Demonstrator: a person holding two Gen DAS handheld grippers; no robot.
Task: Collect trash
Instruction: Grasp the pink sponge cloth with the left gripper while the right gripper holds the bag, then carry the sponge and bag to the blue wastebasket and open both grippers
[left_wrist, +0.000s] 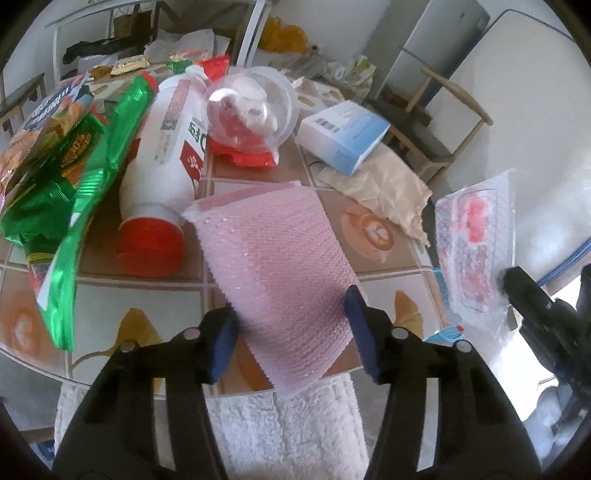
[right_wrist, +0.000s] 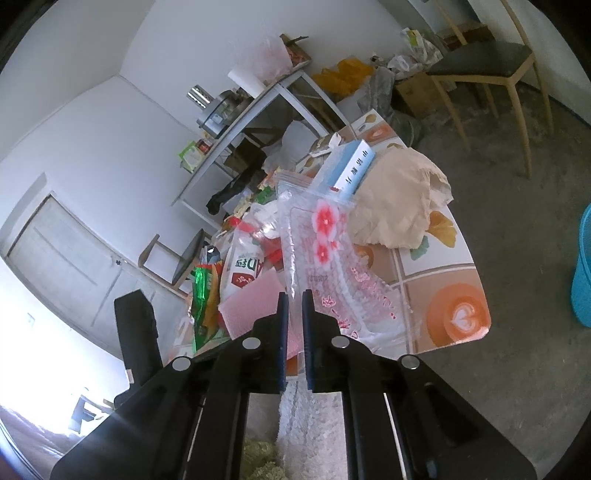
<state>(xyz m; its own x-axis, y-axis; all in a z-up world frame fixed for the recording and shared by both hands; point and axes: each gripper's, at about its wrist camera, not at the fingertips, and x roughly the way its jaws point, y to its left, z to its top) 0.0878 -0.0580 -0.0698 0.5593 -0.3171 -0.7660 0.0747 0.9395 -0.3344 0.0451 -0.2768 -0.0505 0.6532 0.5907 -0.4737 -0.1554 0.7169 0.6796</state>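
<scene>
On the far left of the worktop (left_wrist: 280, 177) I see a green foil snack bag (left_wrist: 70, 206) lying crumpled. Just right of it a white bottle with a red cap (left_wrist: 162, 162) lies on its side, cap toward me. Behind the bottle, a clear domed cup (left_wrist: 255, 110) sits on a red wrapper.

My left claw (left_wrist: 291, 328) is at the near edge, its blue pads on either side of a pink bubble-wrap sheet (left_wrist: 273, 266). The sheet overhangs the worktop edge toward me, above a white fluffy mat. The jaws stand partly apart with the sheet between them, and the pads meet its two side edges; I cannot tell how firmly they press.

Farther right, a white and blue box (left_wrist: 343, 136) rests partly on crumpled tan paper (left_wrist: 388, 188).

At the right, my right claw (right_wrist: 293, 314) is pinched together on a clear zip bag with red flower print (right_wrist: 325, 258), held up above the near right part of the worktop. A blue basket (right_wrist: 583, 273) stands on the floor at the far right.
</scene>
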